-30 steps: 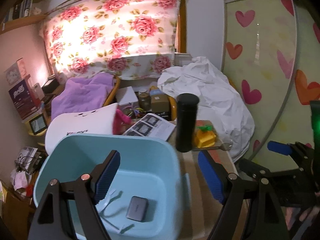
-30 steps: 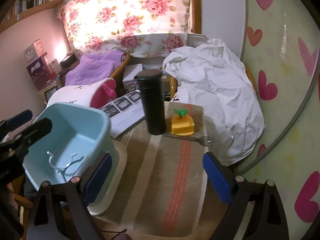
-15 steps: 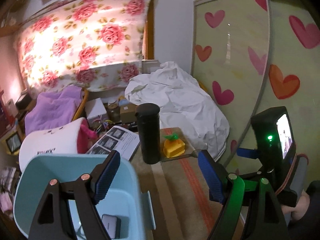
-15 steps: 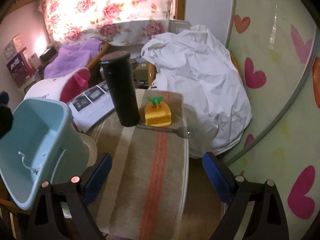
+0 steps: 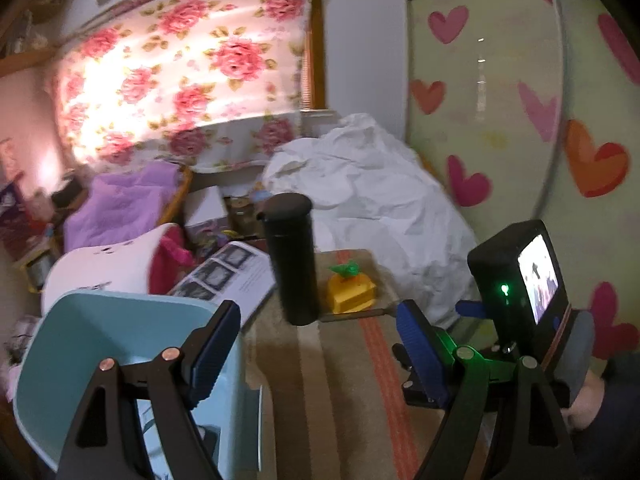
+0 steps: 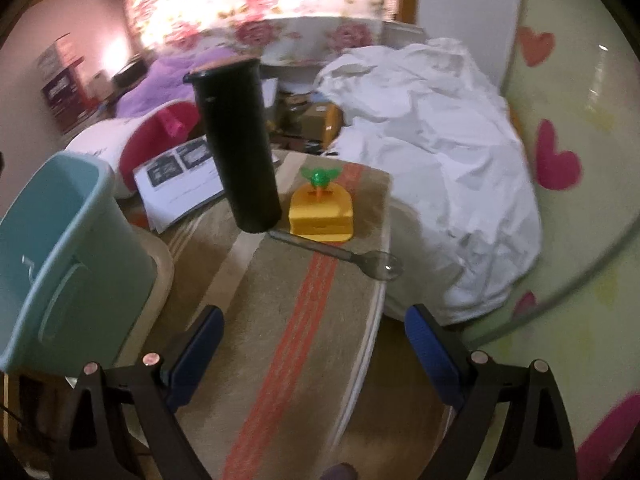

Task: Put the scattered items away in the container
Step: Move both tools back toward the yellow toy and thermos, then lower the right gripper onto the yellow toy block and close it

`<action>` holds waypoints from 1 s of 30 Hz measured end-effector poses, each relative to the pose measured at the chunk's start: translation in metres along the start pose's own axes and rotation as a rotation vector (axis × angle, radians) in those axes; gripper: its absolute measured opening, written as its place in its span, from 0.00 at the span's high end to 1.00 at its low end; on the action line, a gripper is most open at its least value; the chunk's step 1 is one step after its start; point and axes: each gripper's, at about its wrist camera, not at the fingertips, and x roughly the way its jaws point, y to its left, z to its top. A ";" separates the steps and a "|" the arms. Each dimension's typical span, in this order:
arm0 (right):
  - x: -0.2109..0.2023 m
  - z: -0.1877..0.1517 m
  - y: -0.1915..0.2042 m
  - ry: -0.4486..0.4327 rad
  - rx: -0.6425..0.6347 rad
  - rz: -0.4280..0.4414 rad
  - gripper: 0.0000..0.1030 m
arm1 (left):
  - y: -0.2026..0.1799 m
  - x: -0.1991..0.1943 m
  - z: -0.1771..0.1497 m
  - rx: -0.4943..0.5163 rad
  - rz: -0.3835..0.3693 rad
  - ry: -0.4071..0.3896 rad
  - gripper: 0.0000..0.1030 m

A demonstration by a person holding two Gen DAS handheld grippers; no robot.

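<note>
A light blue tub (image 5: 100,320) (image 6: 60,240) stands at the table's left edge; a dark item shows low inside it. A tall black flask (image 5: 292,256) (image 6: 240,144) stands upright on the striped cloth. Right beside it sits a yellow block with a green sprout (image 5: 352,290) (image 6: 322,210). A metal spoon (image 6: 352,256) lies just in front of the block. My left gripper (image 5: 316,352) is open, its left finger over the tub's rim. My right gripper (image 6: 312,356) is open above the cloth, short of the spoon, with nothing between its fingers.
An open booklet (image 6: 176,184) lies behind the tub by the flask. A white and pink cushion (image 5: 112,264), a purple blanket (image 5: 120,208) and a crumpled white sheet (image 6: 432,152) crowd the space behind and right of the table. The table's right edge (image 6: 376,312) is close.
Both grippers have swung right and forward, away from over the tub toward the flask, block and spoon. The right gripper now shows at the right of the left wrist view.
</note>
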 end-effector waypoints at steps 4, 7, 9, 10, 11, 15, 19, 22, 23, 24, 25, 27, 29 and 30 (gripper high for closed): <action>0.030 0.007 -0.010 0.017 -0.078 0.063 0.17 | -0.015 0.010 -0.005 -0.028 0.066 0.009 0.19; 0.055 0.010 -0.010 0.042 -0.129 0.086 0.25 | -0.022 0.025 -0.007 -0.053 0.081 0.033 0.19; 0.072 0.012 -0.009 0.058 -0.161 0.100 0.27 | -0.026 0.039 -0.008 -0.063 0.105 0.054 0.19; 0.080 0.013 -0.009 0.066 -0.177 0.107 0.29 | -0.027 0.044 -0.008 -0.068 0.108 0.058 0.19; 0.088 0.014 -0.008 0.074 -0.193 0.114 0.30 | -0.027 0.049 -0.008 -0.071 0.110 0.060 0.19; 0.119 0.018 -0.006 0.102 -0.252 0.131 0.42 | -0.028 0.065 -0.010 -0.070 0.130 0.066 0.19; 0.144 0.020 -0.004 0.126 -0.304 0.143 0.56 | -0.026 0.076 -0.011 -0.082 0.134 0.066 0.19; 0.154 0.022 -0.002 0.128 -0.339 0.148 0.58 | -0.023 0.081 -0.010 -0.091 0.132 0.070 0.19; 0.156 0.023 -0.002 0.122 -0.350 0.153 0.58 | -0.023 0.082 -0.010 -0.094 0.130 0.070 0.19; 0.157 0.024 -0.001 0.115 -0.364 0.155 0.58 | -0.022 0.083 -0.009 -0.099 0.128 0.069 0.19; 0.157 0.024 0.000 0.108 -0.385 0.152 0.58 | -0.022 0.084 -0.008 -0.103 0.126 0.068 0.19; 0.157 0.024 0.002 0.098 -0.419 0.150 0.58 | -0.022 0.086 -0.006 -0.108 0.120 0.067 0.19; 0.158 0.025 0.004 0.091 -0.449 0.146 0.58 | -0.021 0.088 -0.005 -0.109 0.116 0.069 0.19; 0.157 0.026 0.006 0.078 -0.469 0.138 0.58 | -0.021 0.089 -0.004 -0.108 0.114 0.071 0.19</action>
